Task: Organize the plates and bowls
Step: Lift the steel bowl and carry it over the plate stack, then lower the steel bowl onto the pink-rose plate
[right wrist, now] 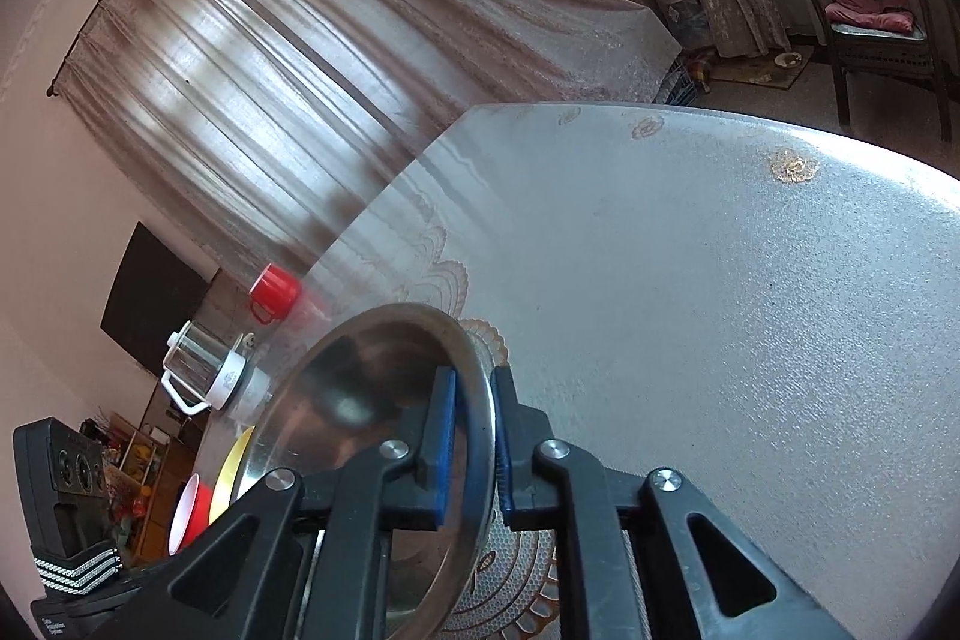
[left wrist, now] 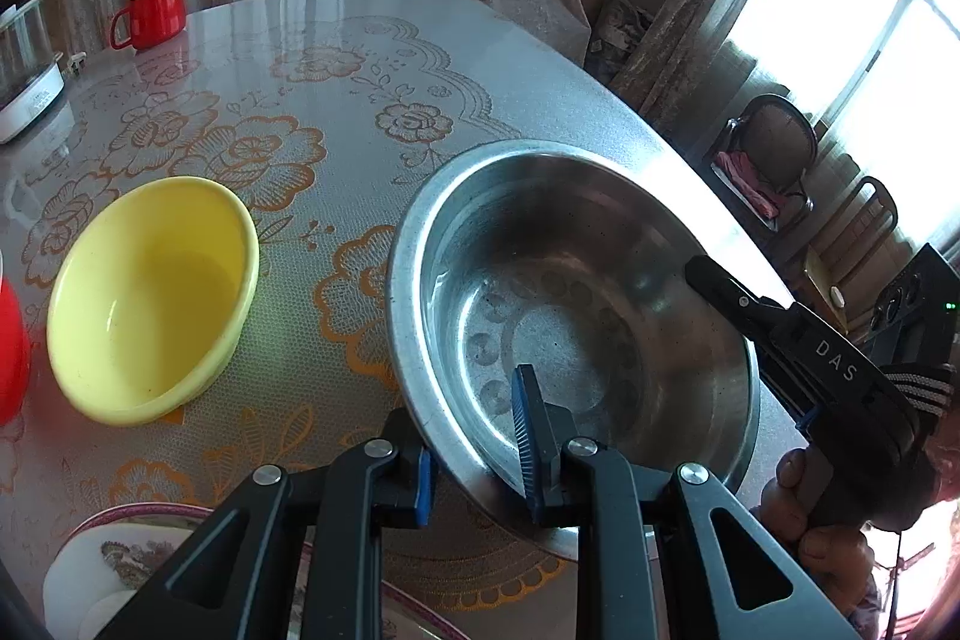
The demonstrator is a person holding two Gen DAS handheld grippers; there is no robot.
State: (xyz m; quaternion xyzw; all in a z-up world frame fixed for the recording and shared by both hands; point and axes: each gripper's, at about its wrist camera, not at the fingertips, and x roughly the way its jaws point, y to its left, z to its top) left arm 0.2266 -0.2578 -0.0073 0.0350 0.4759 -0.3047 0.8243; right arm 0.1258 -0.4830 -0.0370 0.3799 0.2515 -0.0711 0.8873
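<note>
Gripping the steel bowl (left wrist: 576, 304) from both sides, you're pinching its near rim with your left gripper (left wrist: 474, 454) and clamping its right rim with your right gripper (right wrist: 474, 436), pads pressing either side of the wall. It's sitting on the floral tablecloth (left wrist: 288, 100), with the yellow bowl (left wrist: 153, 298) just left of it and the red mug (left wrist: 153, 13) well beyond.

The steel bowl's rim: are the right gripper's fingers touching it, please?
Touching: the right wrist view shows the right gripper fingers clamped on the steel bowl's rim.
</note>
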